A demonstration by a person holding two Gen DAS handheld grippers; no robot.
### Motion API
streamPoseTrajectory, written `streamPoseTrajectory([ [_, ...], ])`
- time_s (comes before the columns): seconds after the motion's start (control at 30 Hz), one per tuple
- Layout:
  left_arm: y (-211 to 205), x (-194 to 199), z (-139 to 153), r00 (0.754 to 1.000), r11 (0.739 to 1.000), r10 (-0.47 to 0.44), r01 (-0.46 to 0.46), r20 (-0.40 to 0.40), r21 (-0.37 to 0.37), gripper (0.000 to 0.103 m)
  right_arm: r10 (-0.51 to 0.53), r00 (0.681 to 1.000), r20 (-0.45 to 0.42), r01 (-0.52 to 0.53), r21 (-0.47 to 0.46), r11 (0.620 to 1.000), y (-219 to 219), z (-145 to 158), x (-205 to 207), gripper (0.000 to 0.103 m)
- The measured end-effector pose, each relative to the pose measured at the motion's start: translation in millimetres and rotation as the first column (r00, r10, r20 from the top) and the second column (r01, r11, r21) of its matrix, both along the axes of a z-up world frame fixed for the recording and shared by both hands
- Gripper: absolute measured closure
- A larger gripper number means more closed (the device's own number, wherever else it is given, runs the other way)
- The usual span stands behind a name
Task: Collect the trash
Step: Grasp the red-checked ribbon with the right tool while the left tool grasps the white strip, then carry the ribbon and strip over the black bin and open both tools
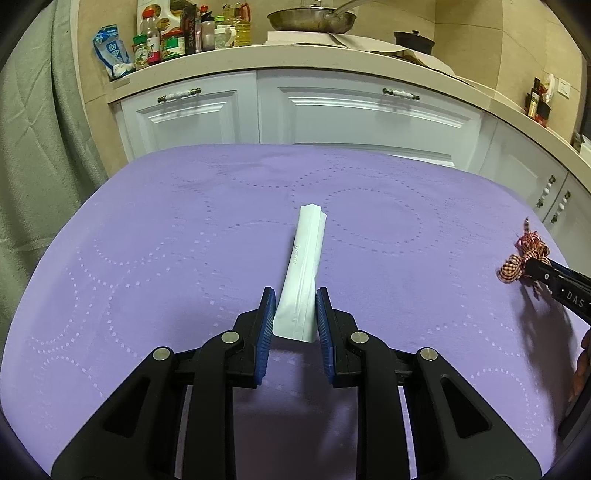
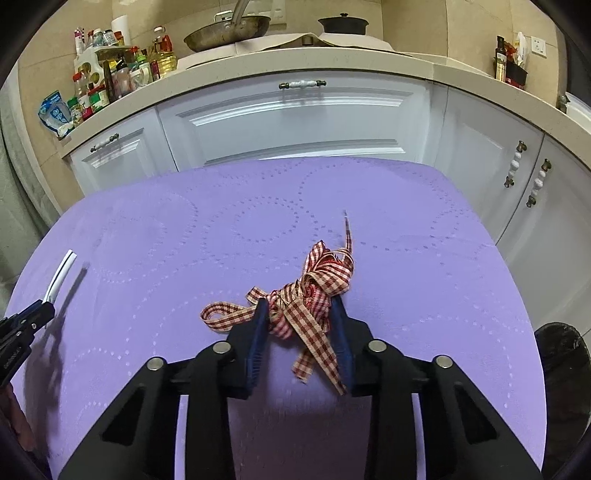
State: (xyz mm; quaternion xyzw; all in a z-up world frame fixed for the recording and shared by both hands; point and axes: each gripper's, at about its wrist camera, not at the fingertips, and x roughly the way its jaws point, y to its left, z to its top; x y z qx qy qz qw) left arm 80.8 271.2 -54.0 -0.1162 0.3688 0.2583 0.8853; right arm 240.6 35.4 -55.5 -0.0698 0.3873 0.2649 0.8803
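A long white folded packet points away from me over the purple tablecloth. My left gripper is shut on its near end, blue pads against both sides. A tangled red-and-cream checked ribbon lies bunched on the cloth, and my right gripper is shut on its knot, with loose tails hanging below the pads. In the left wrist view the ribbon and the right gripper's tip show at the far right. In the right wrist view the white packet and the left gripper's tip sit at the far left edge.
The table's far edge meets white cabinets. The counter above carries bottles and jars, a frying pan and a dark pot. A dark bin stands past the table's right edge.
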Motion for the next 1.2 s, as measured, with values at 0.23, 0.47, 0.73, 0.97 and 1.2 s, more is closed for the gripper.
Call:
streamPoseTrajectory([
  [0.23,-16.6,-0.3,2.5,1.0,1.0,-0.029,0.029,0.01,0.0,0.081,-0.02,1.0,0.011,0.019,0.018,1.0,-18.8,4.7,-10.8,0.076],
  [0.47,-38.7,-0.4,6.4,0.997,0.998,-0.07,0.07,0.023,0.0,0.081,-0.048,0.998,0.027,0.047,0.025,0.999,-39.9,11.6,-21.7,0.078],
  [0.73,-68.2,-0.9,11.6,0.991,0.992,-0.128,0.128,0.038,0.005,0.081,-0.086,0.995,0.051,0.084,0.038,0.996,-68.3,19.4,-40.1,0.08],
  [0.97,-94.3,-1.5,17.4,0.981,0.983,-0.185,0.185,0.055,0.012,0.081,-0.129,0.989,0.071,0.125,0.05,0.991,-94.7,25.6,-54.6,0.081],
  [1.2,-122.8,-3.7,23.7,0.966,0.969,-0.248,0.247,0.073,0.023,0.081,-0.163,0.982,0.093,0.157,0.062,0.986,-116.0,33.0,-69.6,0.081],
])
